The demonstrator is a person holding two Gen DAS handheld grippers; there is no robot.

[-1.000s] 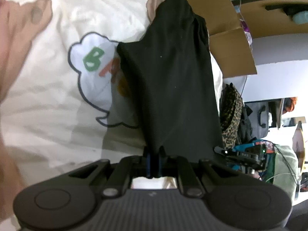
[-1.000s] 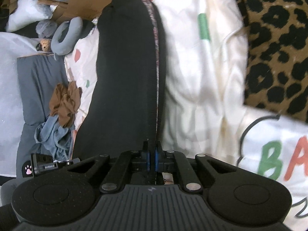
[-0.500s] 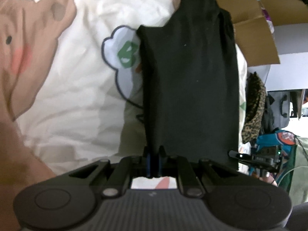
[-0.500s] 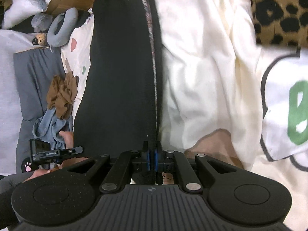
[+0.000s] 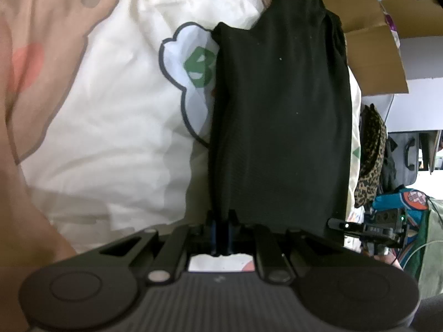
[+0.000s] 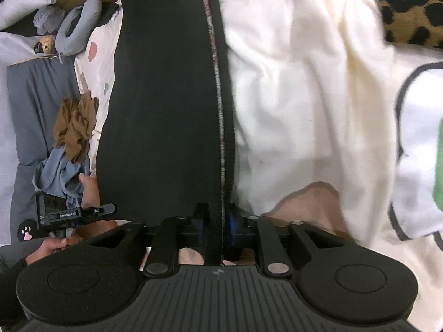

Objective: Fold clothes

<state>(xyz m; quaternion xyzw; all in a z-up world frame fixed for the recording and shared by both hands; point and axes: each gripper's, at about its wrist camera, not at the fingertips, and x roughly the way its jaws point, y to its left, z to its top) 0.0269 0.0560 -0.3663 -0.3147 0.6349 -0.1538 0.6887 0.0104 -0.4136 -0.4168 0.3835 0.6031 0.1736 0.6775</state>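
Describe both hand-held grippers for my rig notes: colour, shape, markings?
Left hand-held gripper and right hand-held gripper: matte black ribbed bodies, round discs either side, silver pivot pins, blue-lined fingers. The left one's side carries a pink paw sticker.

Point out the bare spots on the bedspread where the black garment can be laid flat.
Freest: the cream bedspread right of the black garment, bordered by the leopard-print fabric above and the white speech bubble. In the left wrist view, open cream lies between the garment and the pink cartoon print. Crowded: the garment's far side, with brown cloth and blue cloth.
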